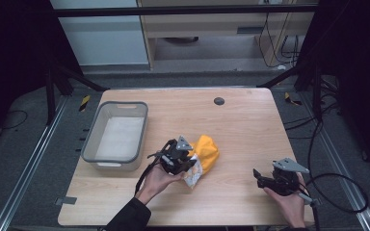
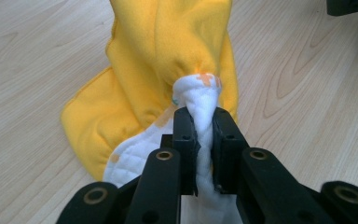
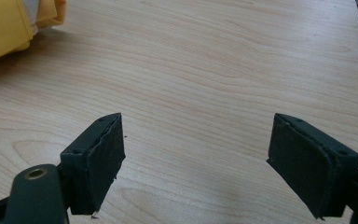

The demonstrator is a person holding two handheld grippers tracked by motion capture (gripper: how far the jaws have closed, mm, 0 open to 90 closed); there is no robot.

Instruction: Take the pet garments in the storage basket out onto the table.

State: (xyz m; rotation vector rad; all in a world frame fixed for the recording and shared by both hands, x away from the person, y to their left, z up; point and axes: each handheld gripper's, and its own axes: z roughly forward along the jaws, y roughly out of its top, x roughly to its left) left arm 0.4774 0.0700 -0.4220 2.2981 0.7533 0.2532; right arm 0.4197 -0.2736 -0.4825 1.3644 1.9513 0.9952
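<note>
Where cloth (image 1: 206, 153) lies: pale wood table (image 1: 241, 125).

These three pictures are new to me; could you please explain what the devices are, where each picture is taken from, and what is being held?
A person sits at a wooden table and holds a hand-held two-jaw gripper in each hand; there is no robot arm. The high view looks down from above the table. The other two pictures come from cameras riding on the grippers, looking along their black jaws. On the table lie a yellow cloth with a white quilted lining and an empty grey bin at the left. The left gripper is shut on a fold of the cloth's white lining. The right gripper stands open above bare wood, holding nothing, with the cloth off to one side.
</note>
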